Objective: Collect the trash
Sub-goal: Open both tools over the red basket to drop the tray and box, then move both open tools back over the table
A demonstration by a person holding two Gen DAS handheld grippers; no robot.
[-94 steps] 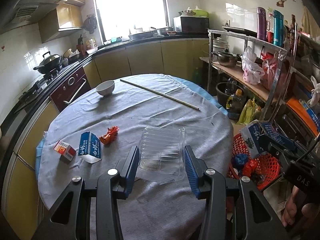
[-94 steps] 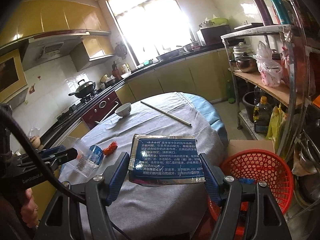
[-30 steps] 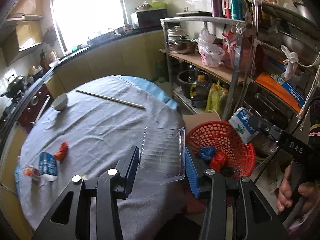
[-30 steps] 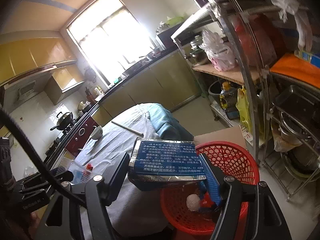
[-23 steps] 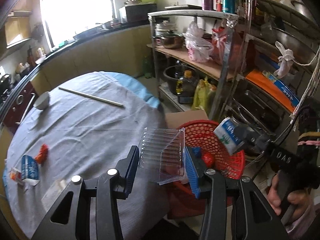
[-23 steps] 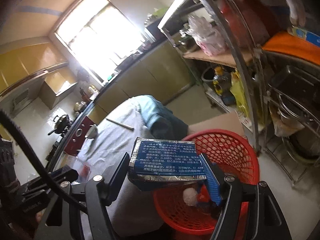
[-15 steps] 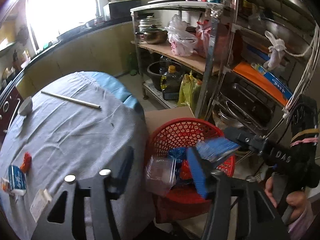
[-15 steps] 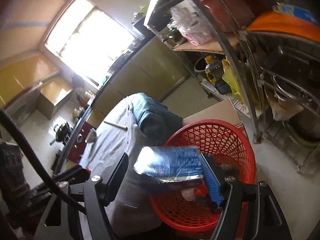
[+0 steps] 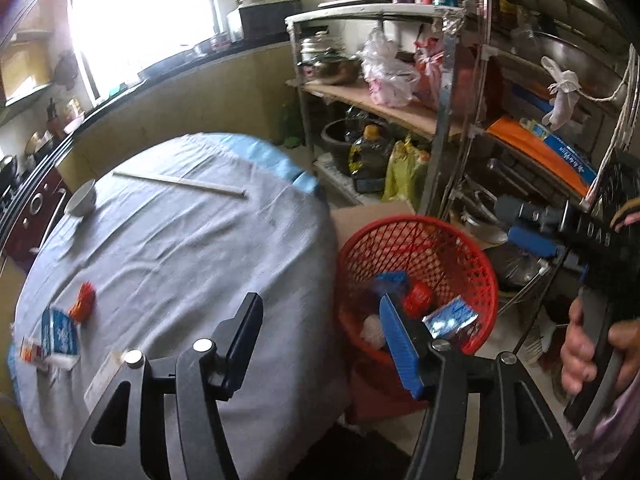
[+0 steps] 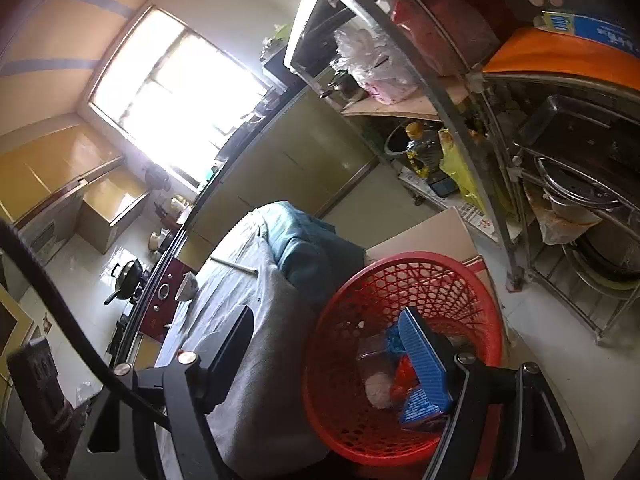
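My left gripper hangs open and empty over the table edge and the red basket. Just as empty, my right gripper stands open above the same basket, and it also shows at the right of the left wrist view. The blue foil box lies inside the basket with a white ball, red and blue wrappers, and a clear plastic container. On the grey tablecloth a blue-white carton, a red wrapper and a small red-white box lie.
A white bowl and a long chopstick lie on the far side of the round table. A metal rack with pots, bags and bottles stands close behind the basket. A cardboard sheet lies under the basket.
Both grippers swung from the table to the basket and opened. The clear container left my left gripper and the blue foil box left my right gripper; both now lie in the basket.
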